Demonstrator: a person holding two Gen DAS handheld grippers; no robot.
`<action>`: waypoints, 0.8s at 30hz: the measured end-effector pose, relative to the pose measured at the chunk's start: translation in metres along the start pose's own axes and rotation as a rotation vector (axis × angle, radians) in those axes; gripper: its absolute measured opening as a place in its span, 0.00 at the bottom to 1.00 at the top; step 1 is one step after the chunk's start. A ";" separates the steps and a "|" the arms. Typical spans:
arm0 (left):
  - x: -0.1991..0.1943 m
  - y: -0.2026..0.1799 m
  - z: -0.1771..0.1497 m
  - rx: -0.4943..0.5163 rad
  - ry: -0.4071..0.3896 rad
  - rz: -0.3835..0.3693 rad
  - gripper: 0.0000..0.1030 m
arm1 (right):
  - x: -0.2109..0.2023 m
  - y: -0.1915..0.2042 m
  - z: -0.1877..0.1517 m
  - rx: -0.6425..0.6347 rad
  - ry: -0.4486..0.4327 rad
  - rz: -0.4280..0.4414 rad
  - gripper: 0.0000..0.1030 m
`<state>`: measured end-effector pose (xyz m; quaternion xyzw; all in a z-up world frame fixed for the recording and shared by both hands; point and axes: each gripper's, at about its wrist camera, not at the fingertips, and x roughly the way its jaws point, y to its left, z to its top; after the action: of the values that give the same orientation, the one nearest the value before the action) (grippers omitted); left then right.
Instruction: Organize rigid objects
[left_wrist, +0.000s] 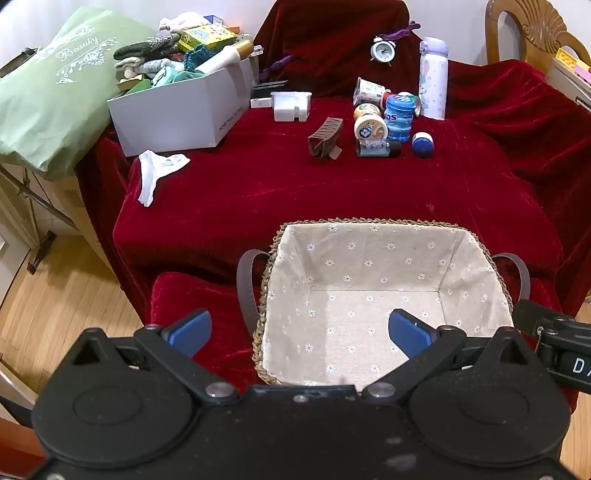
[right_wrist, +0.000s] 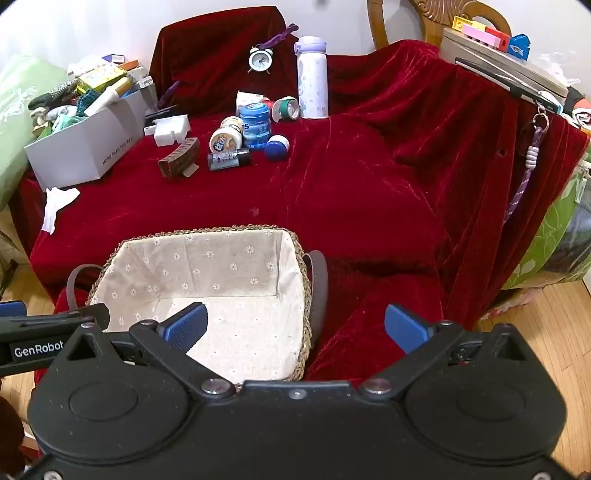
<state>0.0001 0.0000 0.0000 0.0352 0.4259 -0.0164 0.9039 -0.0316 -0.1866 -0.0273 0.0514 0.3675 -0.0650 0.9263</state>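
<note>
An empty woven basket (left_wrist: 369, 258) with a floral cloth lining stands at the near edge of the red-draped table; it also shows in the right wrist view (right_wrist: 207, 258). My left gripper (left_wrist: 299, 330) is open and empty, over the basket's near left rim. My right gripper (right_wrist: 295, 326) is open and empty, over the basket's near right rim. Far across the table lie several rigid items: a blue gum bottle (left_wrist: 398, 117), round jars (left_wrist: 370, 127), a blue-capped jar (left_wrist: 422, 144), a white flask (left_wrist: 433, 79), a small alarm clock (left_wrist: 383, 50), a brown hair clip (left_wrist: 325, 137) and a white plastic holder (left_wrist: 290, 106).
A white box (left_wrist: 177, 110) heaped with socks and small items stands at the far left, beside a green bag (left_wrist: 48, 92). A white cloth (left_wrist: 157, 170) lies in front of it. A wooden chair (left_wrist: 532, 29) and stacked items (right_wrist: 506, 62) stand at the right. Wooden floor lies below.
</note>
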 end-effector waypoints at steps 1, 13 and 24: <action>0.000 0.000 0.000 0.004 0.002 0.004 1.00 | 0.000 0.000 0.000 0.001 0.002 0.002 0.96; -0.001 0.000 -0.001 0.000 -0.006 0.001 1.00 | 0.000 0.000 -0.002 0.010 0.003 0.004 0.96; 0.002 -0.003 -0.001 0.009 0.003 -0.003 1.00 | 0.002 -0.001 -0.002 0.012 0.007 0.004 0.96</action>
<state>0.0007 -0.0026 -0.0025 0.0384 0.4273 -0.0196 0.9031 -0.0316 -0.1870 -0.0298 0.0578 0.3705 -0.0650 0.9248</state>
